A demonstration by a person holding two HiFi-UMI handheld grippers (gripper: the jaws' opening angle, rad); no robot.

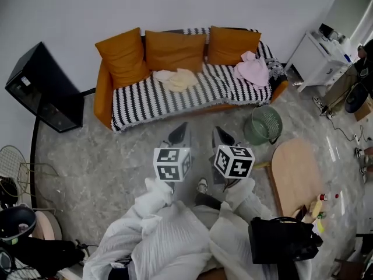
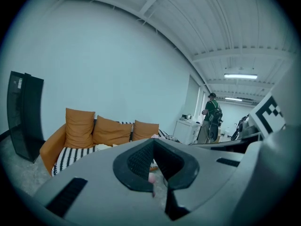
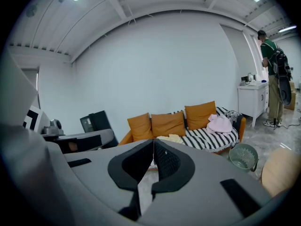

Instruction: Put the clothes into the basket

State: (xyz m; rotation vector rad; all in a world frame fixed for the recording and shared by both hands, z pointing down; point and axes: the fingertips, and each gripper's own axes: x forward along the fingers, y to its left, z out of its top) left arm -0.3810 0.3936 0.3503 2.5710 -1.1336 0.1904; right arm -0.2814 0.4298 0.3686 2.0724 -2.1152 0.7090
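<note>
On the striped sofa [image 1: 175, 95] lie a cream and yellow heap of clothes [image 1: 175, 79] in the middle and a pink garment [image 1: 252, 69] at the right end. A round green basket [image 1: 263, 125] stands on the floor in front of the sofa's right end. My left gripper [image 1: 179, 132] and right gripper [image 1: 221, 136] are side by side over the floor, short of the sofa, both pointing at it. Both are shut with nothing between the jaws. The right gripper view shows my right gripper [image 3: 154, 141], the pink garment [image 3: 219, 124], the cream heap [image 3: 171, 138] and the basket [image 3: 243, 156]. In the left gripper view my left gripper [image 2: 153, 141] is shut too.
Three orange cushions [image 1: 175, 50] line the sofa back. A black cabinet [image 1: 46, 89] stands left of the sofa and a white cabinet [image 1: 317, 54] at the right wall. A wooden oval table [image 1: 296, 174] and a black bag [image 1: 282, 238] are near my right side. A person [image 3: 273, 79] stands far right.
</note>
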